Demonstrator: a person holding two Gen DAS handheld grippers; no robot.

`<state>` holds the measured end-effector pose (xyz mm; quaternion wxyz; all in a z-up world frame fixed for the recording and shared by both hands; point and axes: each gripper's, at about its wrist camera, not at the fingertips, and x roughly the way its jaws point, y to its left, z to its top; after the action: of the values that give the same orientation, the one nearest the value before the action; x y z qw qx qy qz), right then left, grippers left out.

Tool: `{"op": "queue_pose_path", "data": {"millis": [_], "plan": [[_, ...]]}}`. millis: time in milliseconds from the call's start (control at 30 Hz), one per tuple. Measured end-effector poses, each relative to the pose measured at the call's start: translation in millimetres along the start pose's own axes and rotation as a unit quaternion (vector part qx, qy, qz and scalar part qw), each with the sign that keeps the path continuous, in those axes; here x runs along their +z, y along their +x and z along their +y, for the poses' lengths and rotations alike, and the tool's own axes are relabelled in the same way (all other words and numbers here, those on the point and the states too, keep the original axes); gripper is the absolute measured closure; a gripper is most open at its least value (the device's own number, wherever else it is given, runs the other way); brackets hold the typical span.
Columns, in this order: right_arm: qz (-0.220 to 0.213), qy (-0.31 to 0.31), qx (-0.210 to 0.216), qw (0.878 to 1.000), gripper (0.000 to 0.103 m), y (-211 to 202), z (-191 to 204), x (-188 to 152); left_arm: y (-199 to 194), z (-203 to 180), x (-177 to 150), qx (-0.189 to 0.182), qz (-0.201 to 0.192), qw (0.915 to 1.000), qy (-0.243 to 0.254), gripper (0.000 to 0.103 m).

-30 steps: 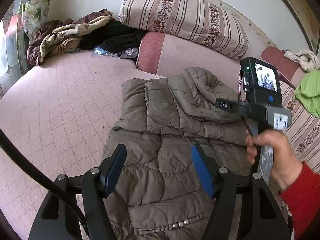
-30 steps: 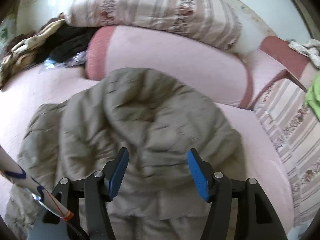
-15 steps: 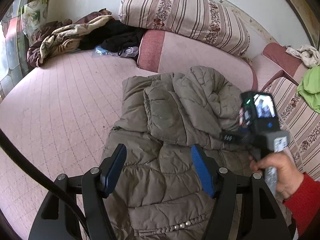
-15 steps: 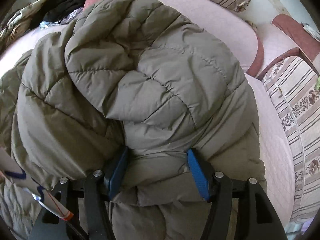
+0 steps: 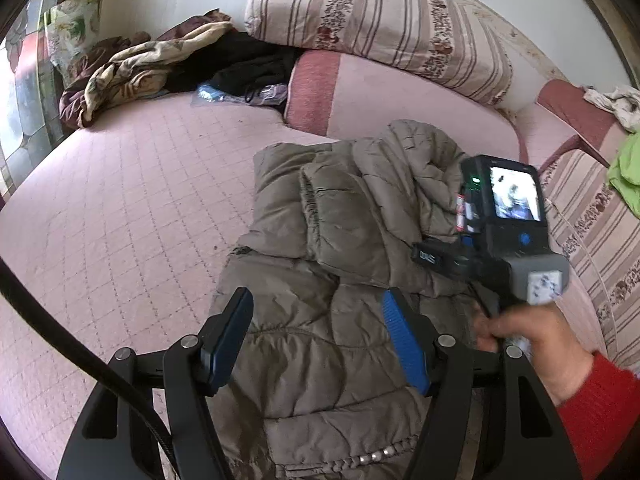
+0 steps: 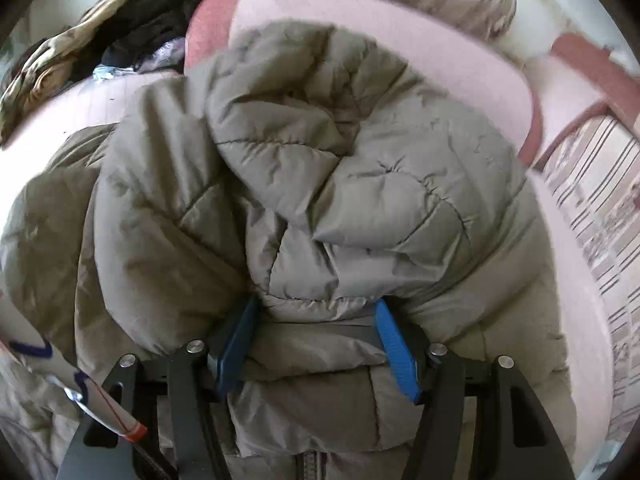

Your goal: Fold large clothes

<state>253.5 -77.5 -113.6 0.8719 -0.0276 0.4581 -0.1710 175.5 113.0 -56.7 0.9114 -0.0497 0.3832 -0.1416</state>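
Your right tongs (image 6: 316,344) straddle the jacket (image 5: 340,280) fold, unclenched; left tongs (image 5: 320,340) hover released over its hem. Bare bed (image 5: 120,208) lies left.

The left gripper (image 5: 318,334) is held pointing forward and downward, its two blue-padded fingers (image 5: 402,346) standing well apart with nothing pressed between them. The right gripper (image 6: 314,344) is angled downward too, its jaws set about equally wide; whether its blue pads (image 6: 394,354) are pressed against anything cannot be told. In the left wrist view the right gripper's body is seen from behind, its small screen lit, and its handle is gripped from below by the right hand (image 5: 532,344), fingers wrapped around it. A red sleeve (image 5: 600,408) is worn on that forearm.
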Motion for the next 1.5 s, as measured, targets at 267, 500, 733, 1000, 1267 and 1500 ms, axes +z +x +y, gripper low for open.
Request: {"op": "queue_pose_path", "data": {"millis": [267,500,733,1000,1267,1500], "plan": [[-0.059,0.056,0.025,0.996,0.037,-46,-64,5,15,4,-4,0.019,0.021,0.9995,-0.017,0.037],[0.016,0.094,0.040,0.995,0.032,21,-112,-16,18,-8,2,0.052,0.036,0.9979,-0.013,0.037],[0.020,0.046,0.062,0.997,0.029,21,-107,-6,38,-59,65,0.049,0.032,0.9983,0.005,0.029],[-0.009,0.052,0.080,0.995,0.027,30,-125,-14,163,-101,100,0.163,0.080,0.9806,0.073,0.038],[-0.034,0.045,0.058,0.997,0.023,25,-114,-16,174,-113,90,0.215,0.060,0.9680,0.115,0.038],[-0.067,0.021,0.003,0.998,0.023,-31,-110,-38,93,-107,67,0.197,0.025,0.9749,0.101,0.038]]}}
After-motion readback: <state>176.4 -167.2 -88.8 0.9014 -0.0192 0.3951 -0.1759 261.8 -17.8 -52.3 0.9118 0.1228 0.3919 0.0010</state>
